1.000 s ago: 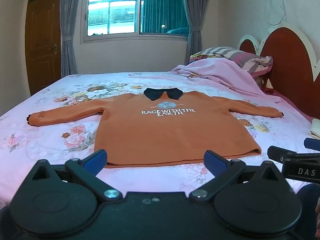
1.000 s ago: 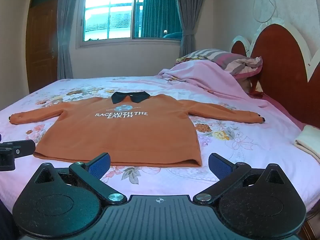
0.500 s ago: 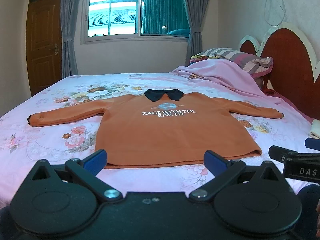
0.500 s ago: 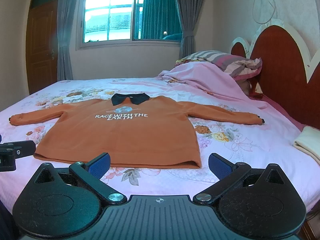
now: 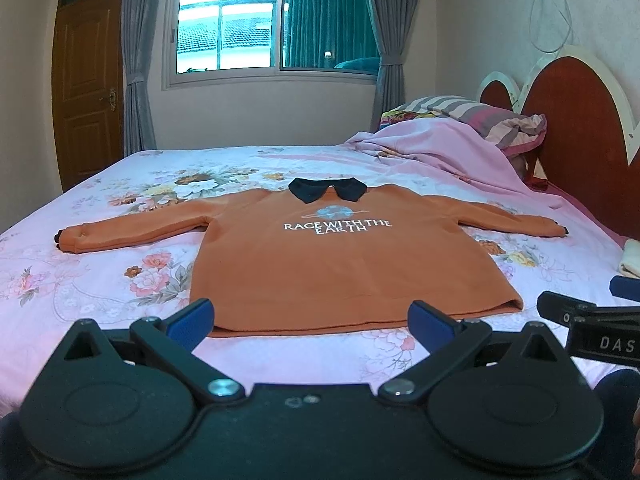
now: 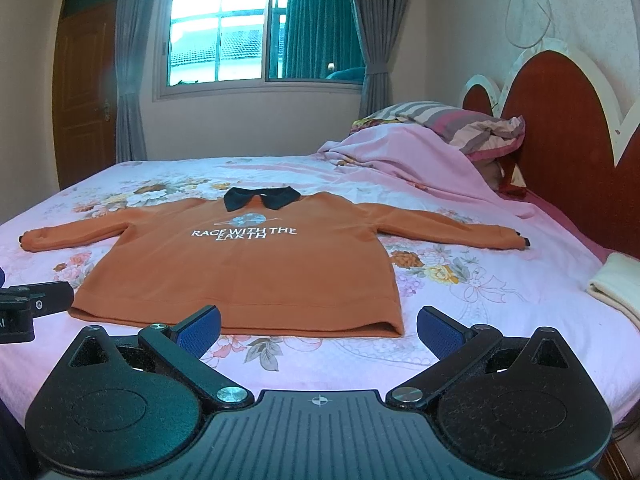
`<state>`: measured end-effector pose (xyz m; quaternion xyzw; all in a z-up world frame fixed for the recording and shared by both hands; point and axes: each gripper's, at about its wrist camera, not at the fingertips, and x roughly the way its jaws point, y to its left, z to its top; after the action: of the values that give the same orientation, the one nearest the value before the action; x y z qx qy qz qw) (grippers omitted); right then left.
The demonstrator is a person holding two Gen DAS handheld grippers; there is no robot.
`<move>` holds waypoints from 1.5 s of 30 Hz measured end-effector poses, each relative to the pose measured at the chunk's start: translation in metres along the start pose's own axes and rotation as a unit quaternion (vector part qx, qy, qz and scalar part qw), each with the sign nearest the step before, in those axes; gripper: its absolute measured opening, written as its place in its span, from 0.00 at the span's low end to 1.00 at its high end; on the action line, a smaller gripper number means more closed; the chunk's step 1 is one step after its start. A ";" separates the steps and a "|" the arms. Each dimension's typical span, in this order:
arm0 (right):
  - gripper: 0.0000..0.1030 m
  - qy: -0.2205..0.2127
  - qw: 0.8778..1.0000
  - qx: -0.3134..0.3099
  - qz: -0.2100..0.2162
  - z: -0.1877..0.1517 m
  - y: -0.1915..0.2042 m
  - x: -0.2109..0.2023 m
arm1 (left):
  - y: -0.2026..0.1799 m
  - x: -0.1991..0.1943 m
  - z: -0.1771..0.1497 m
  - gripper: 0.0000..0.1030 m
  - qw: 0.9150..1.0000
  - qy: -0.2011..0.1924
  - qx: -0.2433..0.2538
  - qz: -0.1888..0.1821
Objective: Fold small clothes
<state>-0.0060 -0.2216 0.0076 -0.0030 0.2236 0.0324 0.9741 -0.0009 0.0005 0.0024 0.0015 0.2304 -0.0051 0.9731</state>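
Left wrist view is barely changing from a second ago: I am holding my left claw (image 5: 310, 314) spread wide and empty, nudging toward the orange sweater (image 5: 340, 256) lying flat at frame centre. My right claw (image 6: 318, 322) is gaping too. Folding is unstarted; no containers visible.

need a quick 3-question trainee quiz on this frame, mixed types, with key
1. True or false: the left gripper is shut on the sweater's hem.
2. How do the sleeves of the orange sweater lie? A) folded across the chest B) spread out to both sides C) tucked under
3. What lies on the bed near its right edge, apart from the sweater?

Key: 1. False; both it and the right gripper are open, short of the hem. 2. B. 3. A folded cream cloth.
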 end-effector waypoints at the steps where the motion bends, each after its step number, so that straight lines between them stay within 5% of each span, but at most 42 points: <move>1: 1.00 0.000 1.000 -0.001 0.000 0.000 0.000 0.000 | 0.000 0.000 0.000 0.99 1.000 0.000 0.000 0.000; 45: 1.00 -0.012 1.000 0.002 -0.006 0.002 -0.005 -0.002 | -0.002 -0.002 0.001 0.99 1.000 0.003 0.000 0.002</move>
<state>-0.0068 -0.2266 0.0101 -0.0024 0.2122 0.0263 0.9769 -0.0021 -0.0014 0.0040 0.0019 0.2337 -0.0028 0.9723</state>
